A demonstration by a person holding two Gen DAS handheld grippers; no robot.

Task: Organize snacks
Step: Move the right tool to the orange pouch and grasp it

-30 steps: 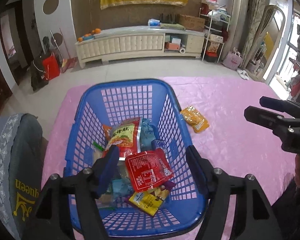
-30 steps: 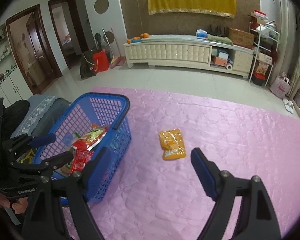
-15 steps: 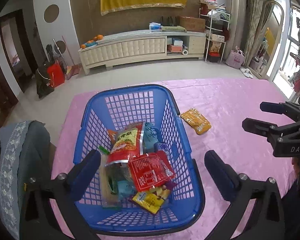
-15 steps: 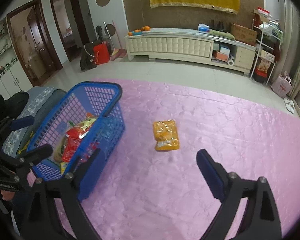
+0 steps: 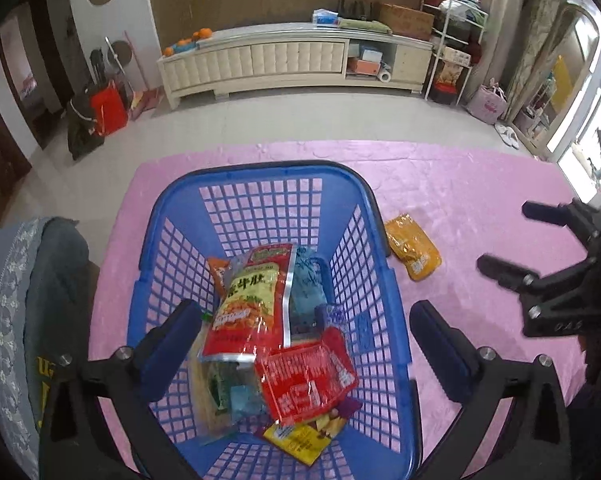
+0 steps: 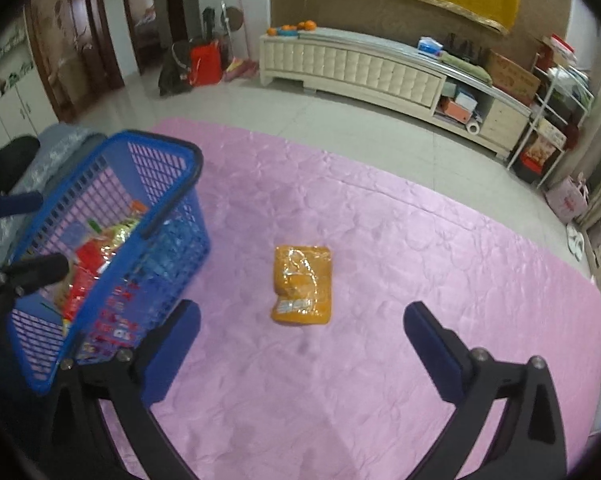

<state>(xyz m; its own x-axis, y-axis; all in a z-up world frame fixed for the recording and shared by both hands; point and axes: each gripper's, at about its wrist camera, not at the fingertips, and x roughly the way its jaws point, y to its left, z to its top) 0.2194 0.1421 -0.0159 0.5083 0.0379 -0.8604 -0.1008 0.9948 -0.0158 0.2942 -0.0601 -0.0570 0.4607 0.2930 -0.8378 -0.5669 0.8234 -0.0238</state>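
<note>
The blue basket [image 5: 260, 184] stands on the pink cloth [image 6: 380, 240] and serves as the landmark. Inside it lie several snack packets, a red-and-yellow bag [image 5: 252, 300] on top of the pile and a red packet [image 5: 306, 372] against it. The left gripper [image 5: 306, 336] hangs over the basket, jaws spread wide, nothing between them. Just beside the basket's right wall lies an orange snack packet [image 6: 303, 285], flat on the cloth. The right gripper [image 6: 302, 322] hovers near this packet, its jaws having just been opening, empty
</note>
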